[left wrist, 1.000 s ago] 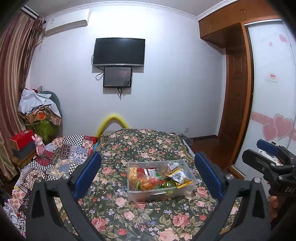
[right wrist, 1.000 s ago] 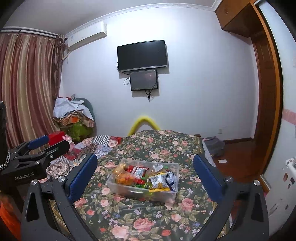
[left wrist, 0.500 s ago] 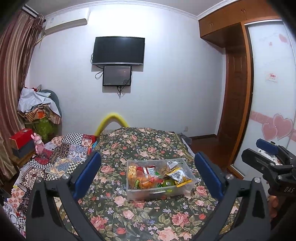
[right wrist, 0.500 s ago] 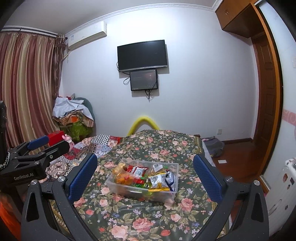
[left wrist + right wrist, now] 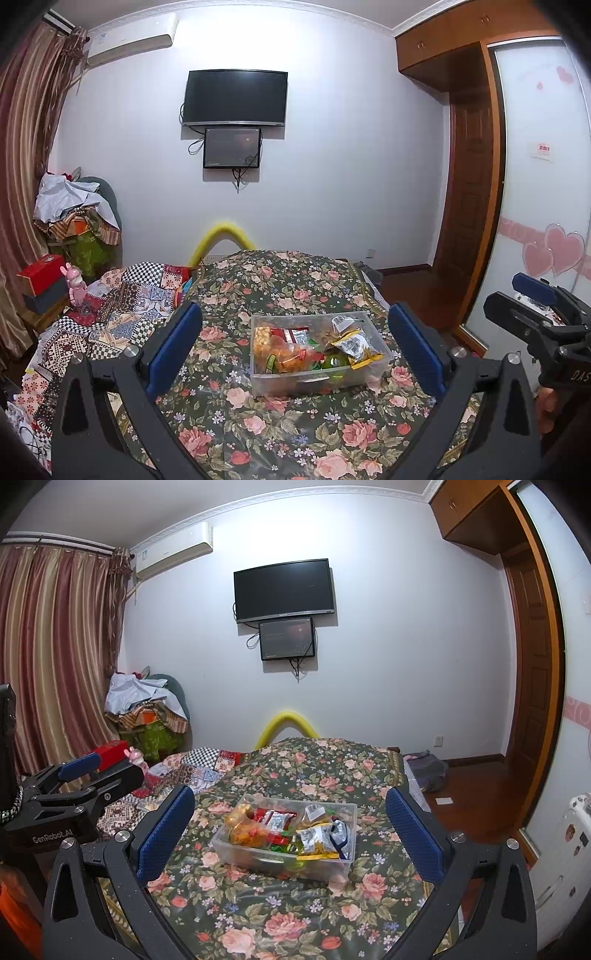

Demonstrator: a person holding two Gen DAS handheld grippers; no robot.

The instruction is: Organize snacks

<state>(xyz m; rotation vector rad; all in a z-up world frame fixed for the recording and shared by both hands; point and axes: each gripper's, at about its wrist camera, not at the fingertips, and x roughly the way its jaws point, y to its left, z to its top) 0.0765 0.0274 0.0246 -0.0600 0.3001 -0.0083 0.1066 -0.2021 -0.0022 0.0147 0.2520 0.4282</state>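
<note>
Bedroom: floral cloth (image 5: 295, 435) covers the surface, television (image 5: 236, 98) on the far wall. Clear box (image 5: 317, 376) of snack packets (image 5: 356, 347) sits mid-cloth. Left tongs (image 5: 295, 347) and right tongs (image 5: 290, 829) gape wide, empty. Layout unchanged since earlier; view barely shifted.

We hold our left gripper (image 5: 294, 345) level and pointing forward, its blue-padded fingers (image 5: 173, 341) spread wide with nothing between them. Our right gripper (image 5: 289, 825) sits beside it at about the same height, jaws equally wide apart and holding nothing. In each wrist view the other gripper shows at the frame's edge, also pointing forward.
</note>
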